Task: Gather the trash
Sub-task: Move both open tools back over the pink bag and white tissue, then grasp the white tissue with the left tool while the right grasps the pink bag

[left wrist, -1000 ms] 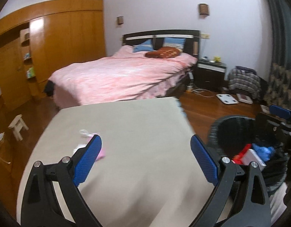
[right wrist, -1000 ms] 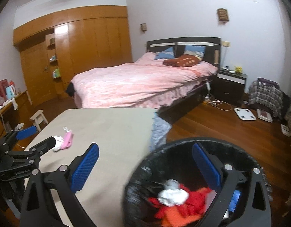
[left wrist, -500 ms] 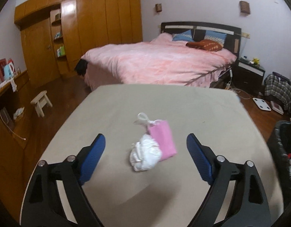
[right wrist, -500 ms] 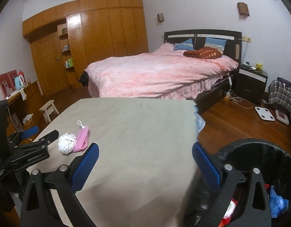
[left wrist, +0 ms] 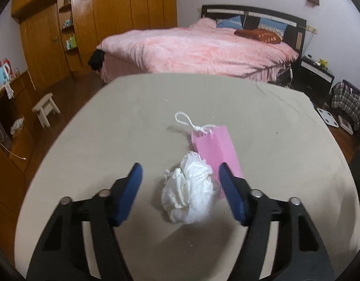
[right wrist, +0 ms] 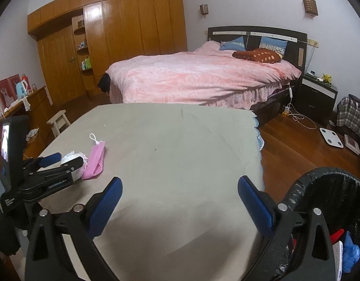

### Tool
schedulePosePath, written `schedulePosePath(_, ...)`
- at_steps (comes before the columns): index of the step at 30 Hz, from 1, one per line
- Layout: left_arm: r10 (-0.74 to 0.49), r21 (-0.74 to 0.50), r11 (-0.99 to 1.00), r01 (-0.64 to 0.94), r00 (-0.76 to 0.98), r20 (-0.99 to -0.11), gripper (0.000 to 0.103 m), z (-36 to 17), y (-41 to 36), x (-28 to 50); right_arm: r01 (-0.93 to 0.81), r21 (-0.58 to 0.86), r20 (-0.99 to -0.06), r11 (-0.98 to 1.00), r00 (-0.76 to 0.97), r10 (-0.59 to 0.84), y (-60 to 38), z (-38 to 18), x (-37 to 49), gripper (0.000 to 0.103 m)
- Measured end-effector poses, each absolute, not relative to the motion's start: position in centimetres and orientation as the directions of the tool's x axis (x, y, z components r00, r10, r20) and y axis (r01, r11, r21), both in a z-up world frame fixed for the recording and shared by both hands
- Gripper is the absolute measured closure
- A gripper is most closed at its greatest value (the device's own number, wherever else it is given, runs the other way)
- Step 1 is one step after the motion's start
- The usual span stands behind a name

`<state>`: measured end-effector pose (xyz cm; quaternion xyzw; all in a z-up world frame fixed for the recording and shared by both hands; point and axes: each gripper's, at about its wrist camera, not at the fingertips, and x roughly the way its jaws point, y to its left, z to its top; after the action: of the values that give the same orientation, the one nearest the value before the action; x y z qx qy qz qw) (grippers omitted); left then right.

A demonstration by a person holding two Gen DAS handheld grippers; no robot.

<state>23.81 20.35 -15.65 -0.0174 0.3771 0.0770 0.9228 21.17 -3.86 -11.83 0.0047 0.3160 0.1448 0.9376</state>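
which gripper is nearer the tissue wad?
Left. The left gripper straddles the wad, jaws closing around it, not yet pressing. The right gripper hangs open, well off to its right.

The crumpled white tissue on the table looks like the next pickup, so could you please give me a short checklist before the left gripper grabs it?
1. Crumpled white tissue between the left gripper jaws, which are closing: ok.
2. Pads pressing on it: not ok, gaps remain on both sides.
3. Pink face mask clear of the grip: not ok, it touches the tissue beside the right-hand pad.
4. Right gripper free: ok, open and empty.
5. Black trash bin within reach: ok, beside the table.
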Motion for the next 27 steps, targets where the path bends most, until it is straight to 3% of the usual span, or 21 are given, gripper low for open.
schedulePosePath(2, 0.104, 0.005, 0.99, -0.142, 0.699, -0.707, 0.064, -15.9, 20.5, 24.0, -0.272, 0.098, -0.596, 0.957, 0.754, 0.276, -3.6, -12.0, 21.3, 0.006)
schedulePosePath(7, 0.065, -0.03, 0.992, -0.122, 0.707, -0.704, 0.079, -16.0, 20.7, 23.8, -0.28, 0.101, -0.606, 0.955, 0.744, 0.282, -2.7, -12.1, 21.5, 0.006)
schedulePosePath(16, 0.111, -0.018, 0.987, -0.159, 0.764, -0.636, 0.08, -13.2, 22.3, 21.5, -0.326, 0.075, -0.586, 0.942, 0.75, 0.306, 0.4, -11.2, 22.1, 0.006)
schedulePosePath(27, 0.213, 0.023, 0.966, -0.259, 0.739, -0.639, 0.08, -13.1, 27.1, 19.7, -0.389, 0.085, -0.594, 0.917, 0.719, 0.36, 7.2, -11.9, 24.3, 0.006)
